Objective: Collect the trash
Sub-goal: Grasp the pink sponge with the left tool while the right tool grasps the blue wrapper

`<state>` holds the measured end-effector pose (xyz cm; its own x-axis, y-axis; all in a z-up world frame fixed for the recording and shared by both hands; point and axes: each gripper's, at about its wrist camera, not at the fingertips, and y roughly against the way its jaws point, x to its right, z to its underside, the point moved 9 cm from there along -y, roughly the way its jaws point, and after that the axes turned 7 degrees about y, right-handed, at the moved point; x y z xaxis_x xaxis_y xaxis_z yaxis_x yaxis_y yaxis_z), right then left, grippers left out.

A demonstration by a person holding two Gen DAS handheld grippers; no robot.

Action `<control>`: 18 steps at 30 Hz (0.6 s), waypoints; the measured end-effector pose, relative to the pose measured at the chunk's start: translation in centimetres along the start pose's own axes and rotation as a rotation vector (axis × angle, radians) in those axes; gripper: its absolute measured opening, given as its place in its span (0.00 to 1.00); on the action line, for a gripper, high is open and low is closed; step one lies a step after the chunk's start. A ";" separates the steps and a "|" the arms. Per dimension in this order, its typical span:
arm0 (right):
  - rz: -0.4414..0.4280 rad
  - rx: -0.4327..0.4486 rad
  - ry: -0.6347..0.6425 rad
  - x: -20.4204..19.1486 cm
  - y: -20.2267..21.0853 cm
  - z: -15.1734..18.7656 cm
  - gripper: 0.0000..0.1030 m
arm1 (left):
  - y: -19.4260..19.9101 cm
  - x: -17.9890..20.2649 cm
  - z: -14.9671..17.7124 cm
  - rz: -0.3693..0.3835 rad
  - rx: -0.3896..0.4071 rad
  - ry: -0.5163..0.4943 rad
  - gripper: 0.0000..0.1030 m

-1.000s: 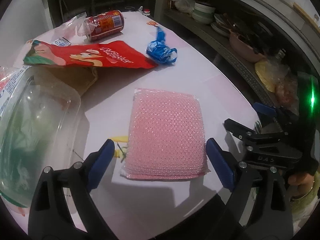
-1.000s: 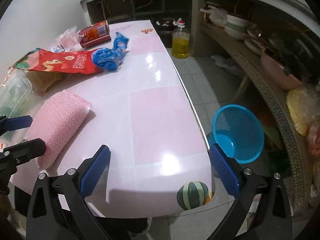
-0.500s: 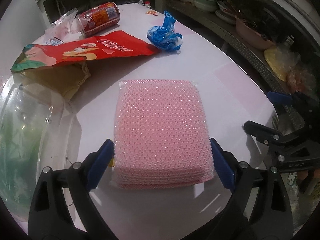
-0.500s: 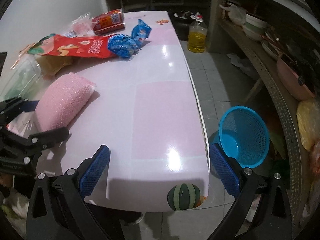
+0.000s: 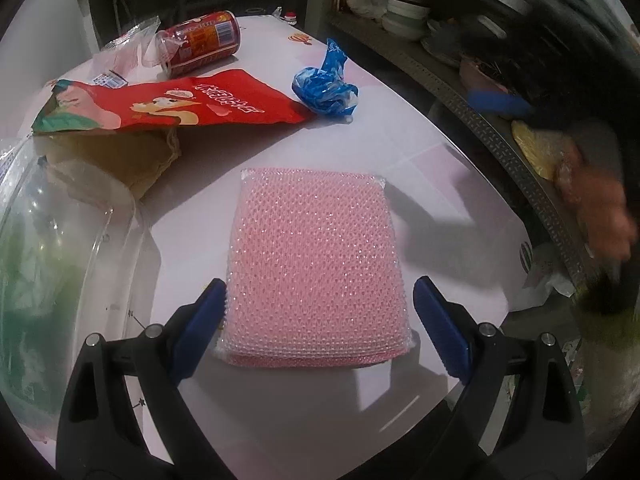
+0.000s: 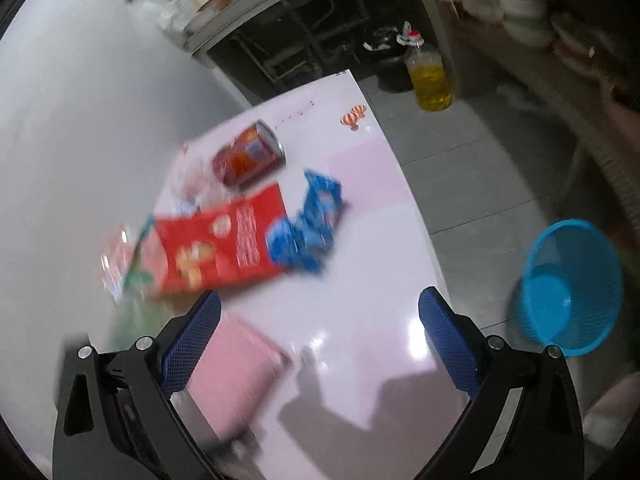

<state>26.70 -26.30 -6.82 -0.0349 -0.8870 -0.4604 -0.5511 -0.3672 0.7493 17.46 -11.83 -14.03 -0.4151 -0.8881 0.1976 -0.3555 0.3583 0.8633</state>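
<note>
A pink mesh sponge pack [image 5: 316,264] lies flat on the pink-and-white table [image 5: 400,148], its near end between the fingers of my open left gripper [image 5: 318,316]. Behind it lie a red snack bag [image 5: 180,104], a crumpled blue wrapper [image 5: 326,86] and a red can [image 5: 200,42] on its side. My right gripper [image 6: 318,340] hangs open and empty above the table, its view blurred. That view shows the snack bag [image 6: 216,248], the blue wrapper [image 6: 308,228], the can [image 6: 248,156] and the sponge pack [image 6: 236,376]. A blue basket [image 6: 572,292] stands on the floor right of the table.
A clear plastic tub [image 5: 48,248] and a brown paper bag [image 5: 116,160] sit at the left. Clear plastic wrap [image 5: 132,44] lies beside the can. Shelves with bowls [image 5: 404,12] run along the right. A bottle of yellow oil [image 6: 428,76] stands on the floor.
My left gripper has closed in on the sponge pack, which now sits between its fingers. My right gripper has swung up and left over the table, away from the front edge.
</note>
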 end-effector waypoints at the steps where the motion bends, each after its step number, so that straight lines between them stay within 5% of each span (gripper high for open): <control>1: -0.012 -0.011 -0.026 -0.2 -1.1 -0.9 0.90 | -0.1 0.0 0.0 0.000 0.000 0.000 0.80; 5: -0.035 -0.068 -0.098 -0.8 -5.0 -3.6 0.77 | -0.2 -0.1 -0.1 0.004 -0.002 0.009 0.77; 10: 0.045 -0.150 -0.132 -0.6 -9.6 -4.7 0.56 | 0.0 -0.1 -0.1 0.003 0.014 0.009 0.76; 18: 0.054 -0.169 -0.159 0.6 -10.4 -4.3 0.15 | 0.5 0.2 0.0 0.020 0.027 0.009 0.75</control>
<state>36.03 -24.19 -12.87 -0.1983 -0.8563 -0.4769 -0.3983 -0.3741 0.8375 17.15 -11.83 -13.59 -0.4150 -0.8831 0.2190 -0.3697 0.3836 0.8463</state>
